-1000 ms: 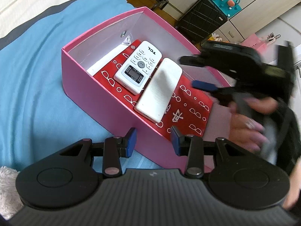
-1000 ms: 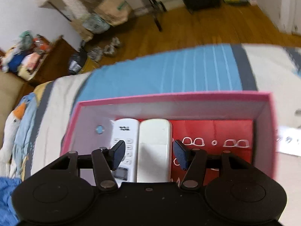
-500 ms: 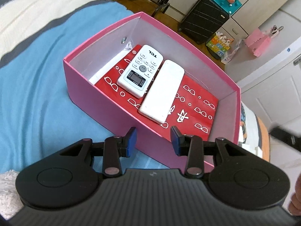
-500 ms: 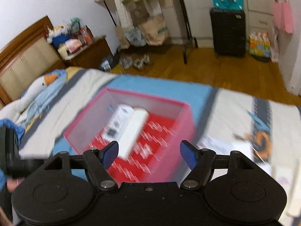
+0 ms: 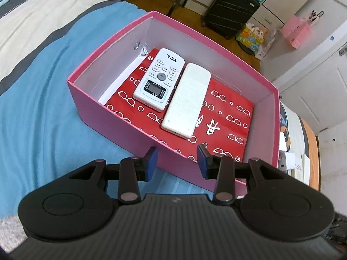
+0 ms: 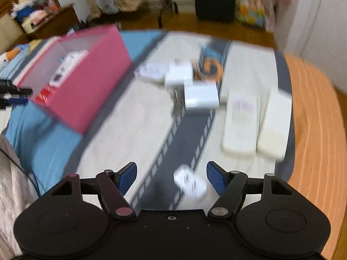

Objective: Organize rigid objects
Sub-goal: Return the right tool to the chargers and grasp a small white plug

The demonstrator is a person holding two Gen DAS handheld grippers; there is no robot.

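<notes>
Blurred by motion in the right wrist view: several white boxes (image 6: 201,97), two pale remotes (image 6: 240,121) and a small white charger (image 6: 190,184) on the bed (image 6: 134,117), details unreadable. Sits sharp in the left view: pink box (image 5: 121,117) on the blue part of the bed, holding a TCL remote (image 5: 159,82) beside a plain white remote (image 5: 186,100) on red paper. Left gripper (image 5: 176,162) released, empty, at the box's near wall. Right gripper (image 6: 171,178) released, empty, swung away from the box since a second ago, now over the charger.
</notes>
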